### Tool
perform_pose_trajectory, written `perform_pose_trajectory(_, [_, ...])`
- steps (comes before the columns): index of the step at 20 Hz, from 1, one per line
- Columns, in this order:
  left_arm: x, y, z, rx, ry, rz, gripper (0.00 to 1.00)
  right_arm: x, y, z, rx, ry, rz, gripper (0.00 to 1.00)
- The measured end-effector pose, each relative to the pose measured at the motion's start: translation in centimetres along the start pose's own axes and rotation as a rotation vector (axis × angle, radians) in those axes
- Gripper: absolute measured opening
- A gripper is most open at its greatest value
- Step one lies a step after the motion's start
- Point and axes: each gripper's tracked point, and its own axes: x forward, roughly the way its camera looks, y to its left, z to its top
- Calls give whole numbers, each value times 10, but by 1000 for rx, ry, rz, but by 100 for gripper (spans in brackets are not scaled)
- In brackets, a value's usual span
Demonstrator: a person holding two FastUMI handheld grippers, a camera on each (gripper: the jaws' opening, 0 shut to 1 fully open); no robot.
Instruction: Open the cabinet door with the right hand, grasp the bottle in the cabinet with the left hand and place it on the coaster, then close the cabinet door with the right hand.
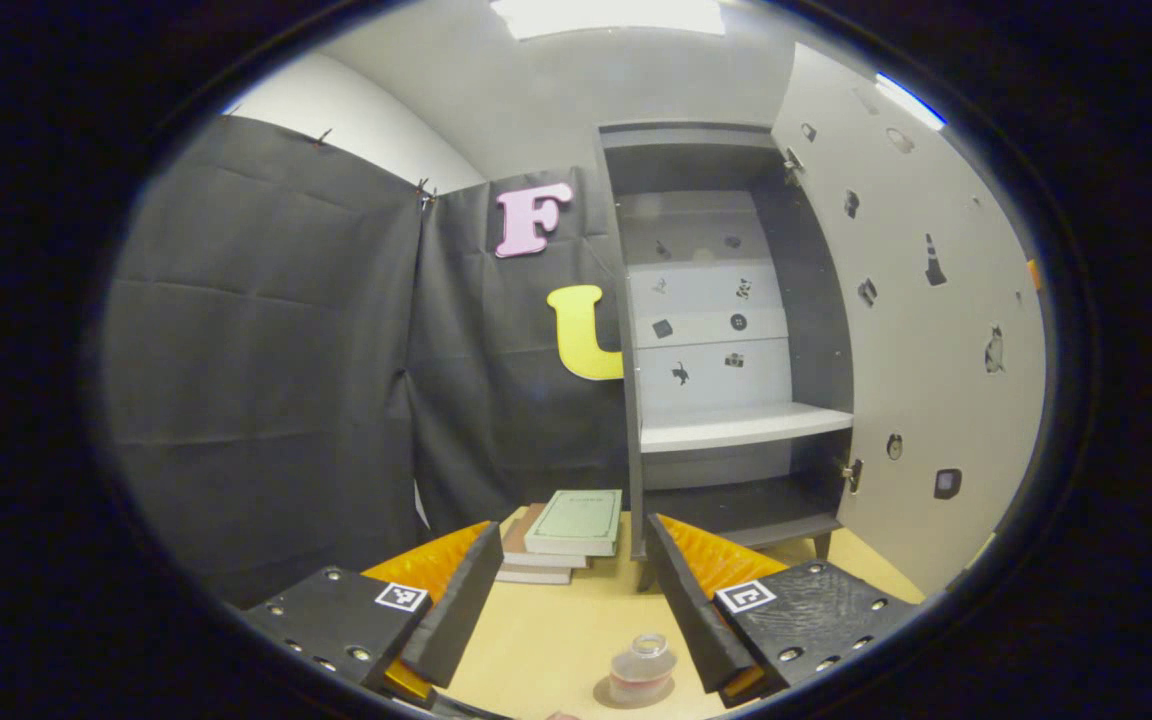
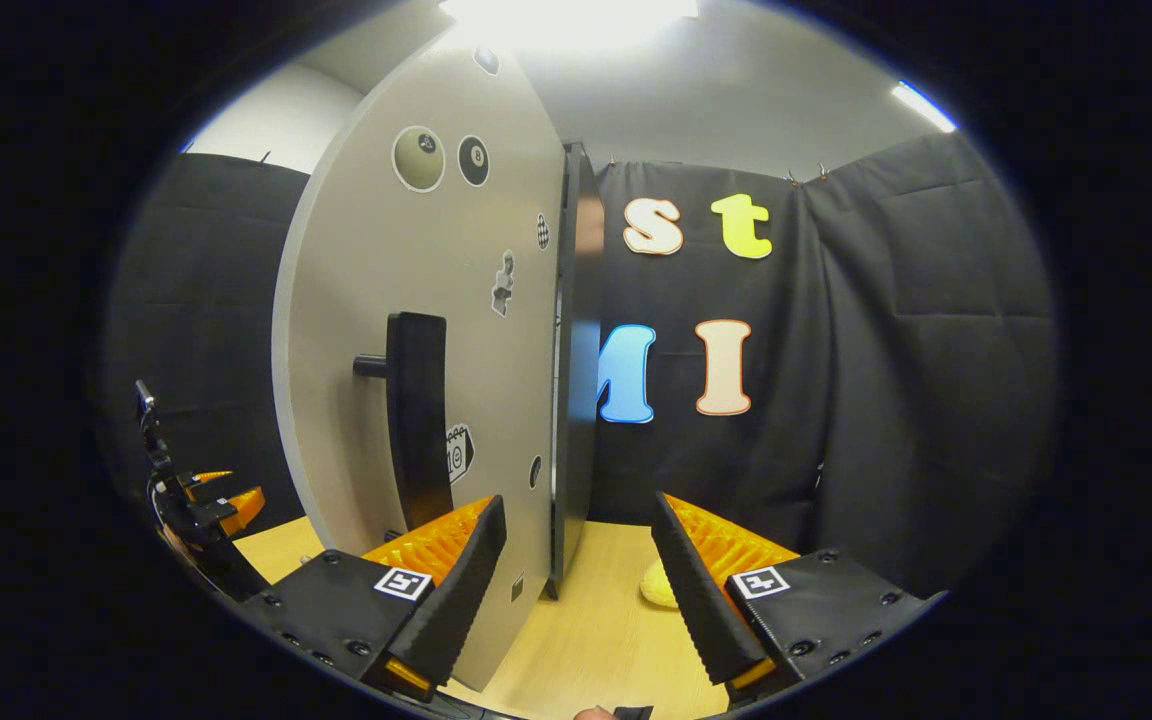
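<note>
Straddling the open cabinet door's free edge (image 2: 564,400), the right gripper (image 2: 576,590) has its 2 fingers spread; the handle (image 2: 416,415) lies left of them.

The cabinet (image 1: 726,330) stands open at the back of the desk, dark grey outside with a pale back panel dotted with small stickers and one white shelf across it. Its door (image 1: 926,330) is swung wide to the right, pale grey and also stickered; in the right gripper view the door (image 2: 406,330) is seen from outside, edge-on, with a black vertical handle (image 2: 416,410). The bottle (image 1: 642,668), small, clear and uncapped, stands upright on a round brown coaster (image 1: 611,695) near the desk's front edge.
</note>
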Motion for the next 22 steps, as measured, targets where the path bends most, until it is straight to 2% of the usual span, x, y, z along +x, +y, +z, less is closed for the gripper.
perform_pose_trajectory(2, [6, 7, -2, -17, 9, -16, 87, 0, 9, 0, 4, 5, -2, 93])
perform_pose_trajectory(3, [9, 11, -2, -19, 8, -20, 87, 0, 14, 1, 1, 6, -2, 89])
perform_pose_trajectory(4, [13, 16, -1, -17, 6, -24, 89, 2, 19, 1, 0, 8, 2, 93])
perform_pose_trajectory(14, [36, 57, 1, -6, -10, -50, 89, 23, 65, 10, 7, -5, 30, 94])
perform_pose_trajectory(17, [42, 69, 0, -11, -8, -54, 91, 27, 79, 12, 22, -17, 34, 90])
perform_pose_trajectory(18, [45, 73, 0, -12, -11, -55, 89, 29, 84, 10, 27, -18, 37, 93])
perform_pose_trajectory(22, [51, 92, -1, -13, -20, -45, 89, 43, 101, 7, 35, -12, 36, 94])
